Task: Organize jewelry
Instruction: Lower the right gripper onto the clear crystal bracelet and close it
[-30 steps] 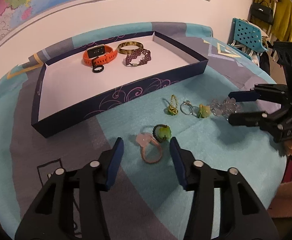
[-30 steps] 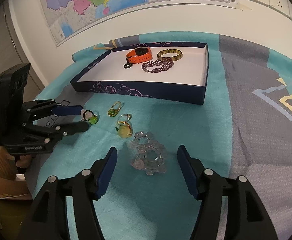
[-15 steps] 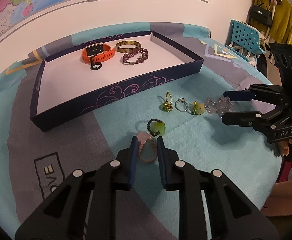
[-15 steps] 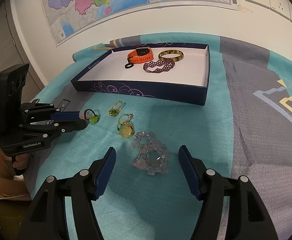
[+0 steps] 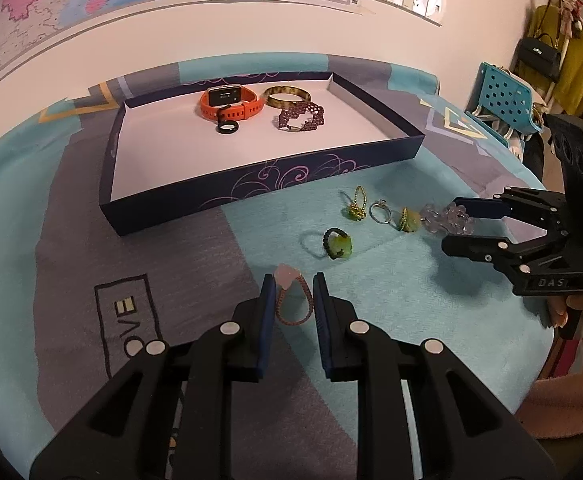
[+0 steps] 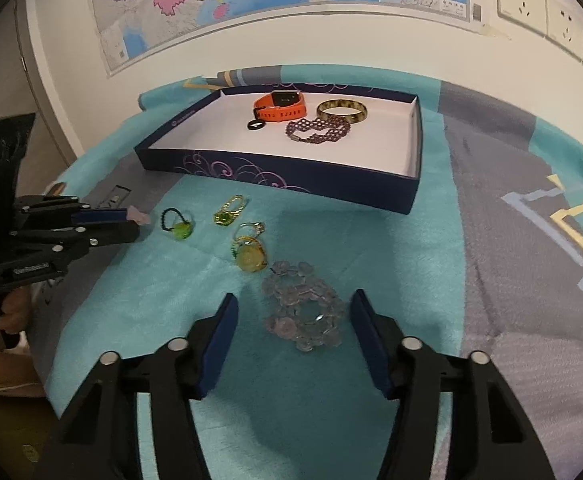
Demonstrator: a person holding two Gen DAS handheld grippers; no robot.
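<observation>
My left gripper (image 5: 293, 283) is shut on a pink cord ring with a pink stone (image 5: 293, 304), which lies on the teal cloth; the stone pokes out past the fingertips (image 6: 138, 216). My right gripper (image 6: 294, 299) hangs over a clear bead bracelet (image 6: 303, 312), its jaws closing with the bracelet between them and gaps on both sides. The left wrist view shows that gripper (image 5: 453, 225) at the right, around the bracelet (image 5: 445, 218). A navy tray (image 5: 259, 188) holds an orange watch (image 5: 229, 102), a black ring (image 5: 227, 127), an amber bangle (image 5: 287, 96) and a purple bracelet (image 5: 301, 118).
Between the grippers lie a green-stone ring on black cord (image 5: 337, 244), a gold ring (image 5: 355, 204), a silver ring (image 5: 379, 212) and a yellow-green ring (image 5: 407, 220). The tray's white floor is bare at its near half. A wall with a map stands behind.
The left jaws went from wide apart to closed on the pink ring. The right jaws have narrowed a little around the clear bracelet. Neither hand has shifted much.
</observation>
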